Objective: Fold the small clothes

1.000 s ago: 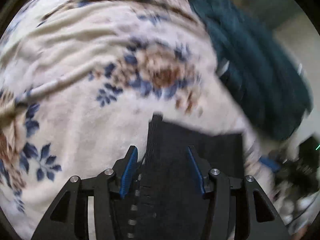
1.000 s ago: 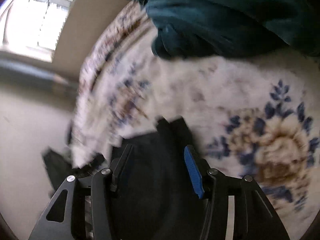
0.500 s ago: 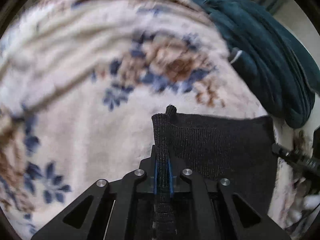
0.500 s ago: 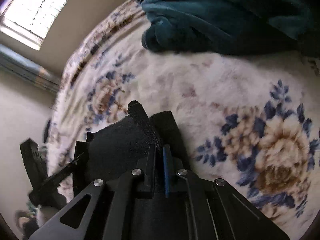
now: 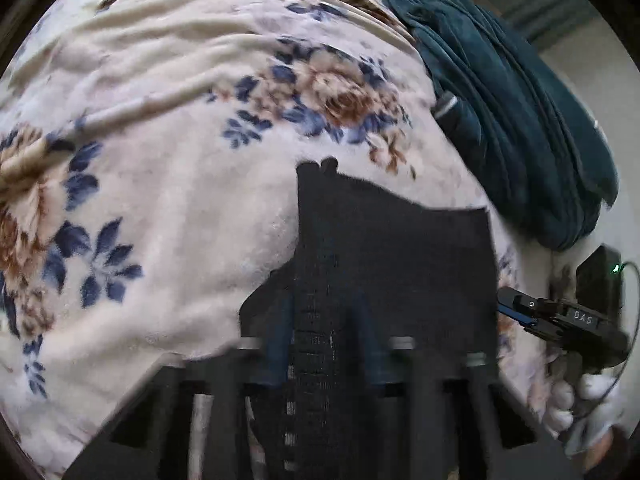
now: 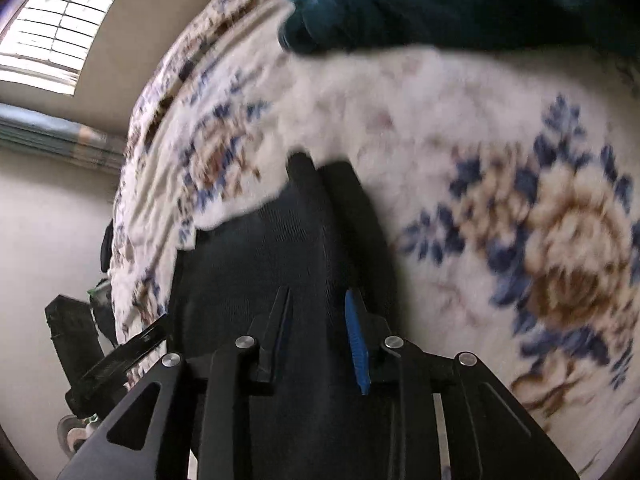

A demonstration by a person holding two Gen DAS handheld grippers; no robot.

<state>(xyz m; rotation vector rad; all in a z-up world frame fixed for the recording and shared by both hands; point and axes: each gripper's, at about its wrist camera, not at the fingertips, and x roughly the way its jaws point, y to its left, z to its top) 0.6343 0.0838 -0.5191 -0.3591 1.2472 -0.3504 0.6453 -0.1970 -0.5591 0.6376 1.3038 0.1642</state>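
Observation:
A small black knit garment [image 5: 392, 248] lies on a cream floral blanket [image 5: 160, 200]; it also shows in the right wrist view [image 6: 256, 256]. My left gripper [image 5: 324, 320] is open, its blue-padded fingers apart with a raised ridge of the black fabric between them. My right gripper [image 6: 318, 312] is open too, its fingers astride the garment's other edge. The right gripper also shows at the right of the left wrist view [image 5: 560, 316], held by a white-gloved hand.
A dark teal blanket [image 5: 512, 112] is bunched at the far right of the bed, and also shows in the right wrist view [image 6: 440, 4]. The bed's edge, a beige wall and a window [image 6: 52, 32] are at the left.
Half a second ago both grippers were shut on the black garment's edges. Now both have opened and let it go; the fabric lies lower on the blanket.

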